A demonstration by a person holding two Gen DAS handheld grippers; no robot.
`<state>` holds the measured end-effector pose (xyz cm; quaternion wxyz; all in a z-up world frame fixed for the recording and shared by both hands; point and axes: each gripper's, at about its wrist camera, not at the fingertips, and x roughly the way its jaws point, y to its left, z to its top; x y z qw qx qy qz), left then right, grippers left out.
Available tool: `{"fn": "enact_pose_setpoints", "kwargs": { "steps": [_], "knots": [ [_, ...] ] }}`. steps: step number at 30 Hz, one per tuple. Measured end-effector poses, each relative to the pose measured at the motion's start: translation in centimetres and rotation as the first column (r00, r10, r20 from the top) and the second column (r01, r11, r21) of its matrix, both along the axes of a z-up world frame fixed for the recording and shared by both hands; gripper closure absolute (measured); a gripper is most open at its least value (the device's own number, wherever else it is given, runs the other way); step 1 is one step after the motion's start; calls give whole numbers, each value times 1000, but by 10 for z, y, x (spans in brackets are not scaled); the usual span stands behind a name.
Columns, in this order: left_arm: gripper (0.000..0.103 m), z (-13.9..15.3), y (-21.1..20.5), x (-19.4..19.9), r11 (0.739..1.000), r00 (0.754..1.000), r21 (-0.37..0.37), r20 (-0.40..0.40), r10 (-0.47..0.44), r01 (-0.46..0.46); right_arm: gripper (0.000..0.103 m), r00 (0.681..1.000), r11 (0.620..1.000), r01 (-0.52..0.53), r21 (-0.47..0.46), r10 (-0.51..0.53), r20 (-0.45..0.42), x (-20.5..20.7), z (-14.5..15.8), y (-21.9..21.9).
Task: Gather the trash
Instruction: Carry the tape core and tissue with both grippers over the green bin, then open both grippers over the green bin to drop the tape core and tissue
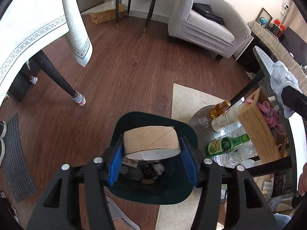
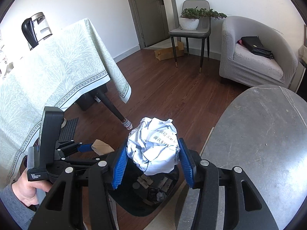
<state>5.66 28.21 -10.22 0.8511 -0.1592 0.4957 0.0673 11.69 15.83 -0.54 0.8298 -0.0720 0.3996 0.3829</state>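
My left gripper [image 1: 151,163] is shut on a brown cardboard tape roll [image 1: 150,139] and holds it right above the open dark green trash bin [image 1: 153,195]. Several scraps lie in the bin's bottom. My right gripper [image 2: 152,163] is shut on a crumpled white paper ball [image 2: 154,145] and holds it above the same bin [image 2: 142,209]. The left gripper [image 2: 90,147] with its roll [image 2: 102,146] shows at the left of the right wrist view. The paper ball also shows at the right edge of the left wrist view [image 1: 282,76].
A round grey table [image 2: 259,134] stands right of the bin, with bottles [image 1: 226,145] and a wooden box [image 1: 257,130] on its lower shelf. A cloth-covered table [image 2: 48,67], a grey armchair [image 1: 207,23] and a chair with a plant [image 2: 191,25] stand around the wood floor.
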Motion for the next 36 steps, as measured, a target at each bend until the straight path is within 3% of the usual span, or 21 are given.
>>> {"fn": "enact_pose_setpoints", "kwargs": {
  "steps": [8,23,27,31,36],
  "knots": [
    [44,-40,5,0,1000,994,-11,-110,-18,17,52,999,998,-35,-57,33,-37,-7,-18,28],
    [44,-92,14,-2,998,969,-52,-245,-40,28,52,994,989,-73,-132,60,-95,-8,-53,56],
    [43,-100,17,-3,998,964,-53,-261,-47,34,52,991,986,-83,-144,67,-114,-8,-62,65],
    [35,-101,22,-5,998,964,-64,-265,-33,17,52,989,981,-91,-169,69,-131,-7,-75,75],
    [36,-84,30,-13,998,976,-59,-216,-10,-3,52,984,977,-91,-195,58,-171,-3,-95,80]
  ]
}}
